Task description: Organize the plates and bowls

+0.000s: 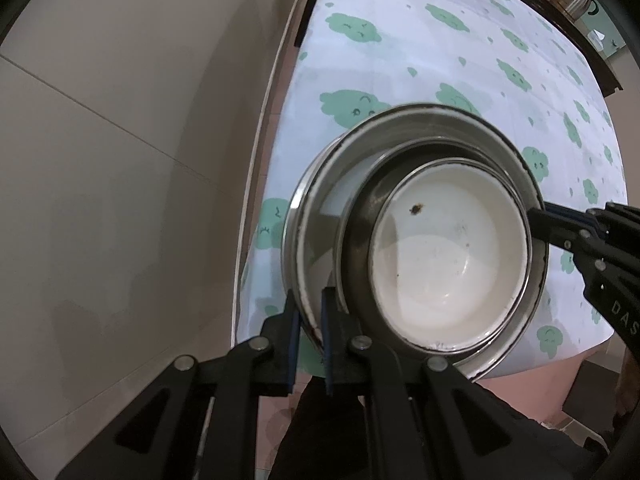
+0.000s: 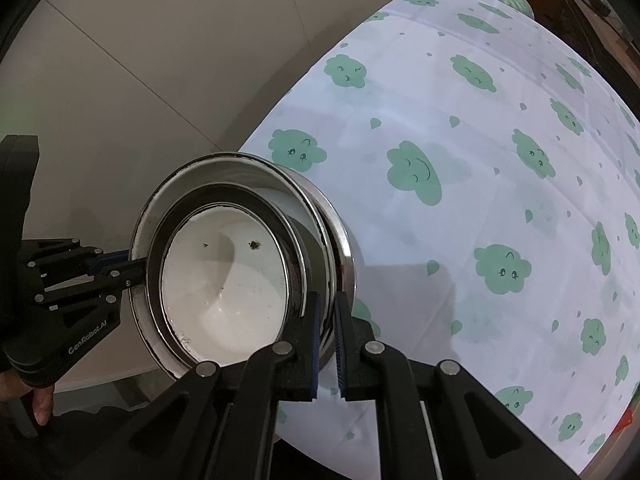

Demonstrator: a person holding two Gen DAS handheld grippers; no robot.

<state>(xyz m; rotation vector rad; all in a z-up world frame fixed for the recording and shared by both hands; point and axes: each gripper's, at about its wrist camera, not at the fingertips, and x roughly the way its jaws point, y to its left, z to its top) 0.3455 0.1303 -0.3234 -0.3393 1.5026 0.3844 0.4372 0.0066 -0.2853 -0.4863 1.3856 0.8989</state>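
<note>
Over a cloud-print tablecloth (image 2: 460, 240), left gripper (image 1: 310, 320) and right gripper (image 2: 326, 324) clamp the nested bowls (image 2: 224, 280) at nine and three o'clock; level, matched motion looks wisest.

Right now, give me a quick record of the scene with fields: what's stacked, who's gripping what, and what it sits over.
stack: small white bowl nested inside a larger metal-rimmed bowl
left gripper: shut on the large bowl's near rim
right gripper: shut on the opposite rim of the same bowl
marks: dark speck inside the small bowl
surface: table under a white cloth with green clouds
stack position: at the table's edge; resting or lifted cannot be told
</note>
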